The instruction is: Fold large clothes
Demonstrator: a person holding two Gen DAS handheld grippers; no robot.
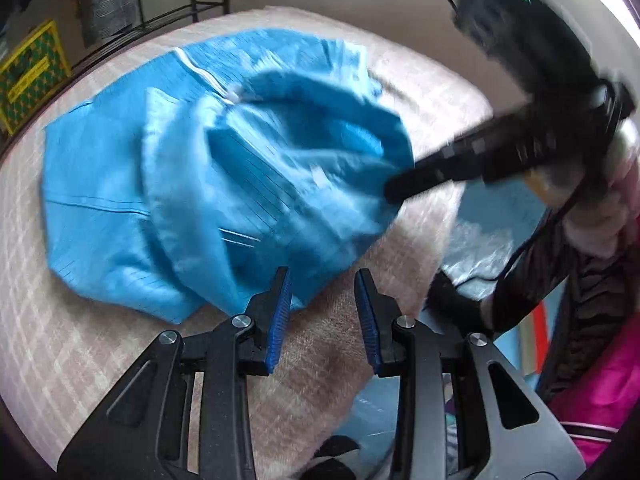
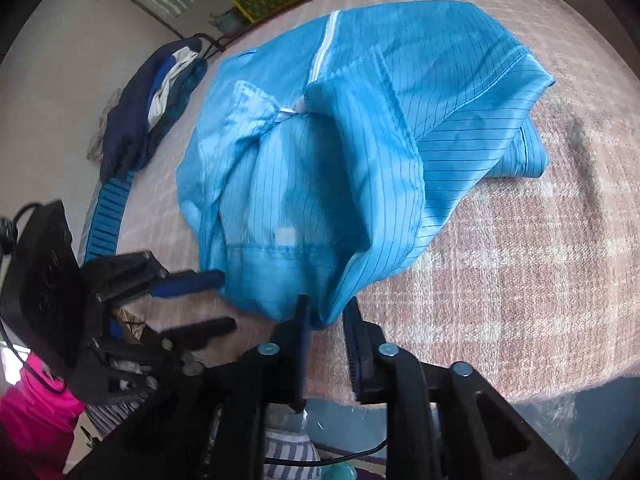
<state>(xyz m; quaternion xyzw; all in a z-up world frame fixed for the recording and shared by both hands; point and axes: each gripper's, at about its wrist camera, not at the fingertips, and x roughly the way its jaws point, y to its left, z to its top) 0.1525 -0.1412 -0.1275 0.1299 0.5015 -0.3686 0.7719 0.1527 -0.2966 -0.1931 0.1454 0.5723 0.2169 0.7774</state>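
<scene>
- Blue jacket (image 2: 320, 152) lies half-folded on the pinkish checked bedspread (image 2: 500, 260), bunched toward the near edge, the far part flatter
- White zipper (image 2: 323, 52) runs from the far end toward me, so I read the long axis as running away from the grippers; collar end (image 2: 280, 112) nearer me, I think, hem far
- Thin pinstriped cloth, looks light, limp and a little slick; I expect it to slump and slide rather than hold a crease, so folds need pressing flat
- Right gripper (image 2: 326, 316): jaws narrow, near fold of the jacket pinched between the pads as far as I can tell; blur at the tips keeps me short of certain
- Left gripper (image 1: 322, 300): jaws part-open, nothing between them, hovering just over the bedspread at the jacket's near edge
- Best hold, in my judgement: a doubled edge or seam, not a single layer, which would slip out
- Pile of dark clothes (image 2: 148, 108) sits well apart at the bed's side, out of my way
</scene>
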